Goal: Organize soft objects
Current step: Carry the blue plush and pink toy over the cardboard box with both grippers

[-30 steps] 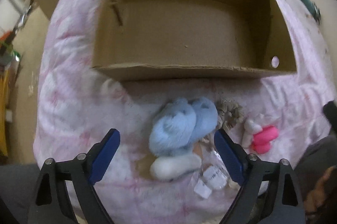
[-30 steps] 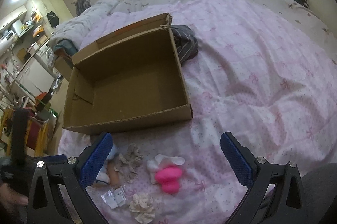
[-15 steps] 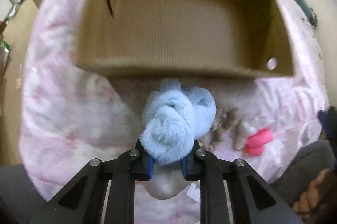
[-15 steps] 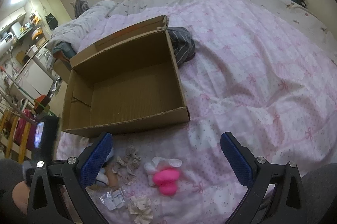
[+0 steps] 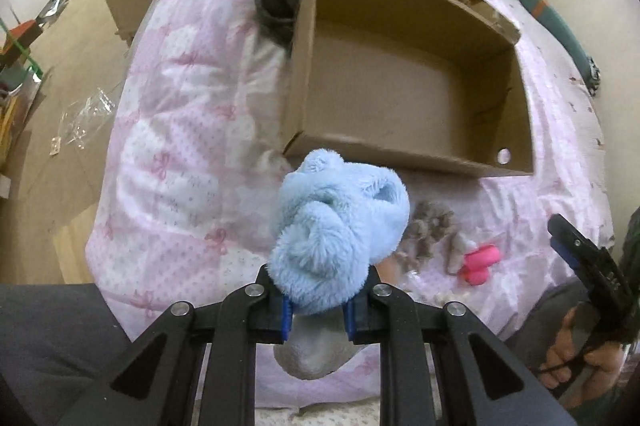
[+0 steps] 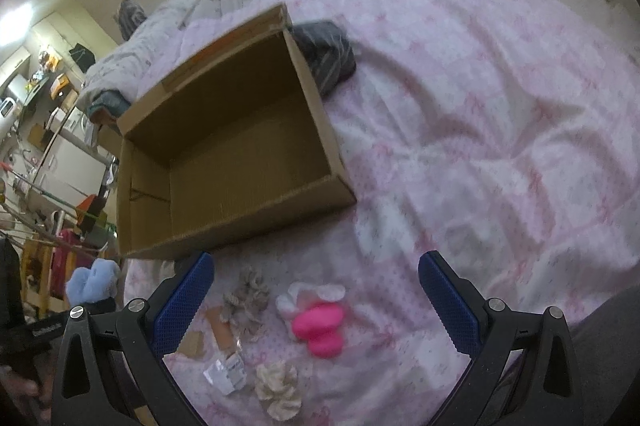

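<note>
My left gripper is shut on a fluffy light-blue sock bundle, lifted off the bed just before the near wall of an open cardboard box; the bundle also shows at the left edge of the right wrist view. My right gripper stands open with nothing between its fingers, above a pink and white soft toy, a brown scrunchie and a cream scrunchie lying on the pink quilt. The box holds nothing that I can see.
A dark striped bundle lies against the box's far corner. A small plastic packet and card scraps lie near the scrunchies. The quilt spreads wide to the right. The bed's left edge drops to a cluttered floor.
My left gripper went from open around the blue bundle to shut on it, then lifted it toward the box's left corner. My right gripper sank slightly toward the pink toy.
</note>
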### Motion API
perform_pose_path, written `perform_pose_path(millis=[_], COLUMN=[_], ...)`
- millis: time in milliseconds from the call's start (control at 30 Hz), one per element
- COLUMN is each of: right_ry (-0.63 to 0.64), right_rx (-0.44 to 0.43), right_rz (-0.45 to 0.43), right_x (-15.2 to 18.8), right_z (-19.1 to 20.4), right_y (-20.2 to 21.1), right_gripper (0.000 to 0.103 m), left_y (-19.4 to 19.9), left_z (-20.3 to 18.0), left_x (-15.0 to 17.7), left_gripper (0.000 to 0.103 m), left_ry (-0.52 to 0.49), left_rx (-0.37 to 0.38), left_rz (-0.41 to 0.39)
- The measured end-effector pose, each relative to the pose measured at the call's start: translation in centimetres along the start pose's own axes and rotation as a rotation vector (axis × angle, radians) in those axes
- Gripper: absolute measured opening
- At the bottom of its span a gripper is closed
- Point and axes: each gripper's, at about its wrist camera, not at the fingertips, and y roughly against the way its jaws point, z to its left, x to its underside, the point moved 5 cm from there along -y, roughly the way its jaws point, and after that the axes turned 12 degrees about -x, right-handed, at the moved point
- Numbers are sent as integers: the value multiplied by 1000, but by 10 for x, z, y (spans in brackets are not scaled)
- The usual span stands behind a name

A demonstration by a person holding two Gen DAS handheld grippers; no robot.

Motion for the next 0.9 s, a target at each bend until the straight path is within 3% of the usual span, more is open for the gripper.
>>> perform_pose_path(millis=[67,167,200,267,333,600,633,667,700,833,900], right_ry=[13,54,63,57,43,96,99,101,103,108,132], right_rx=[13,31,32,18,23,120,124,128,128,96,39], right_rz=[40,104,131,198,256,313,312,309,312,314,304], right_x=[5,14,18,28,38,53,54,53,54,53,54], right_z=[1,5,6,6,2,1,1,1,1,8,20], right_y=[-6,-18,-23,-38,-52,-76,-77,-77,-78,-74,-68], right_gripper=[103,103,101,87,85,85,77,58,47,46,46], left_y=[-11,-13,-9,-5,-4,-3,-3,-2,-2,-3,-2], left_z=[2,-3,-4,-6,-6,1,1,1,2,2,2], left_x=[2,3,1,0,0,-3,-4,-3,-3,-3,-2], left_gripper=[17,17,17,17,17,18,18,18,18,18,18], left_ry=[6,23,14,5,7,50,49,48,46,40,40], left_rx=[-37,23,18,16,18,28,27,25,24,12,6], left_rz=[7,23,7,-17,-20,-21,-22,-24,-25,-29,-32])
